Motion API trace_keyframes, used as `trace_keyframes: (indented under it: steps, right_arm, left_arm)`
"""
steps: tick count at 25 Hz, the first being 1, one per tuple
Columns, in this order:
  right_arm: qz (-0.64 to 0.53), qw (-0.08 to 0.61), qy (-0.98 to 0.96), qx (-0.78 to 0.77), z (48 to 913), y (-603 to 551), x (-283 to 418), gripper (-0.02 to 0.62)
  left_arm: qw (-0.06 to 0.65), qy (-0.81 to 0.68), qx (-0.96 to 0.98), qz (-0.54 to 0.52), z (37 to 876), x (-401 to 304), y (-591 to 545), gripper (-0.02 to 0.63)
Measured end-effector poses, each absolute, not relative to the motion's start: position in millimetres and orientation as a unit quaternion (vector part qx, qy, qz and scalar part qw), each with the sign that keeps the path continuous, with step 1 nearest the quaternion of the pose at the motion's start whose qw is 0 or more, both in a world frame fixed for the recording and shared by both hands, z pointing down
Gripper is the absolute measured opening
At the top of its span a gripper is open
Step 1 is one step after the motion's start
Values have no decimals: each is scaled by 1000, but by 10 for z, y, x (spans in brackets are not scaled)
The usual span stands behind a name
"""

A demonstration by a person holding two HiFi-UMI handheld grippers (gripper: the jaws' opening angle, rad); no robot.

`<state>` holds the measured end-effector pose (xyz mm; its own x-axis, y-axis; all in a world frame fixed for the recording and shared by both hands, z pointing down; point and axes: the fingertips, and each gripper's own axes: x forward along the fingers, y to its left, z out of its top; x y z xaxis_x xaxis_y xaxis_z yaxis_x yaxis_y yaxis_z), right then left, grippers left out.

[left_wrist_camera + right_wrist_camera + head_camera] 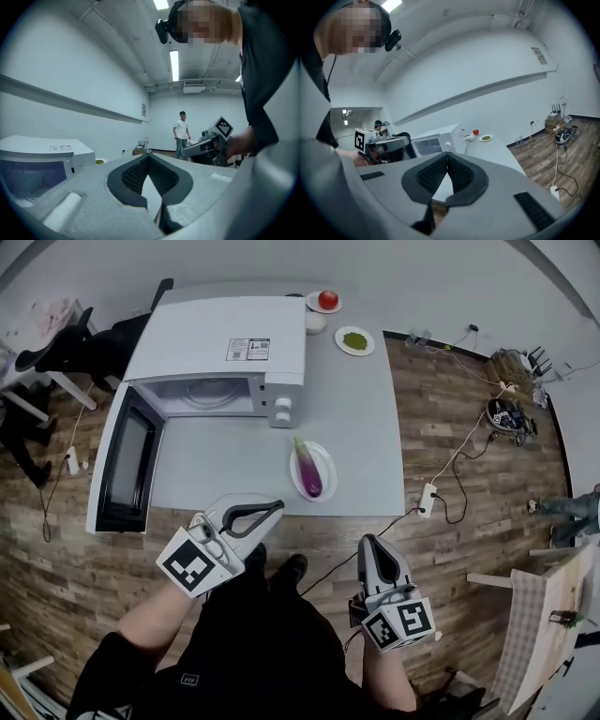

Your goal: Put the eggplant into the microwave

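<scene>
Bright, even light from ceiling strip lamps (174, 65), soft shadows, strong fisheye bending and dark corners

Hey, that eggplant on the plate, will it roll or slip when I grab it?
The eggplant looks long and rounded, so it may roll on its shallow plate. Its skin looks smooth, likely slippery. It lies straight, so it is probably stiff.

Left gripper (278, 506) and right gripper (374, 543): pale grey moulded shells with black ribbed pads (461, 176) lining the jaws. Each has a white cube (195, 565) with black square markers at the rear. Person wears a black top (253, 643), black shoes (292, 568) and a small black camera (393, 40) strapped at the head.
</scene>
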<state>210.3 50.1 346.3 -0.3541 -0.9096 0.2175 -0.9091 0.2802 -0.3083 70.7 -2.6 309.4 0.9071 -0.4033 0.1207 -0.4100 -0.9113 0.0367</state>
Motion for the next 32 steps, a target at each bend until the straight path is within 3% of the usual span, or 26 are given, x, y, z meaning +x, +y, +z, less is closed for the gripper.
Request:
trace_keyframes:
  steps: [8, 19, 23, 32]
  right_arm:
    - [-234, -17, 794, -560, 3859, 193, 1961, 15]
    - [-276, -26, 780, -561, 4399, 98, 1904, 14]
    - [-283, -22, 774, -565, 4548, 76, 1906, 15]
    - [-302, -21, 765, -568, 4758, 81, 1825, 14]
  left_arm:
    - [10, -203, 974, 101, 3634, 768, -522, 6]
    - [-136, -194, 945, 227, 4603, 837, -881, 8]
    - [-218, -157, 923, 276, 4951, 902, -947, 8]
    - [-306, -94, 880, 351, 5546, 996, -1000, 11]
